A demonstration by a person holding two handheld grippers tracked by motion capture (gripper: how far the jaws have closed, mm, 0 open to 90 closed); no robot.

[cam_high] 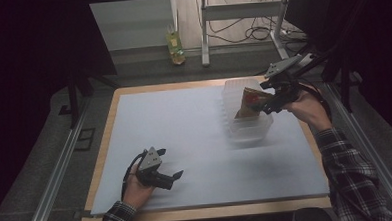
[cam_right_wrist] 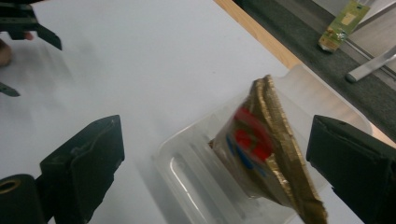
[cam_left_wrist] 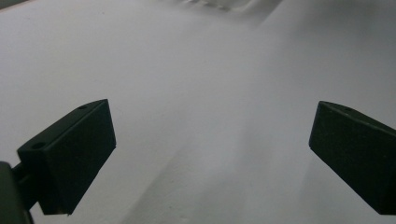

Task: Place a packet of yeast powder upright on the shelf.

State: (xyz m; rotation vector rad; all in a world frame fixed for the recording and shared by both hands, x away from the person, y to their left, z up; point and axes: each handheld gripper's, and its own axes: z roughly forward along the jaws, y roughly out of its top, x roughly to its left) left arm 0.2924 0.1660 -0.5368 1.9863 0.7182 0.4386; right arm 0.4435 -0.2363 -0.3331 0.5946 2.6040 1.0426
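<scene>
- In the high view, my right gripper is at the upper right of the frame, just beside the gold snack packet.
- In the right gripper view, its two black jaws stand wide apart at the bottom corners of the frame. The gold snack packet is between them, and I see no jaw touching it.
- The packet stands tilted in the clear plastic tray. Its lower end is down in the tray and its crimped upper edge points up. It has a red and blue print on the front.
- The clear plastic tray rests on the white board, in the upper right part of the high view and close to the far edge of the board.
- My left gripper is at the lower left of the high view, low over the white board and well apart from the tray.
- In the left gripper view, its jaws are also spread wide and between them is the bare white board.
- The board lies on a wooden table, whose edge shows as a light brown band around it.
- On the floor behind the table, at the top centre of the high view, lies a small yellow-green package.
</scene>
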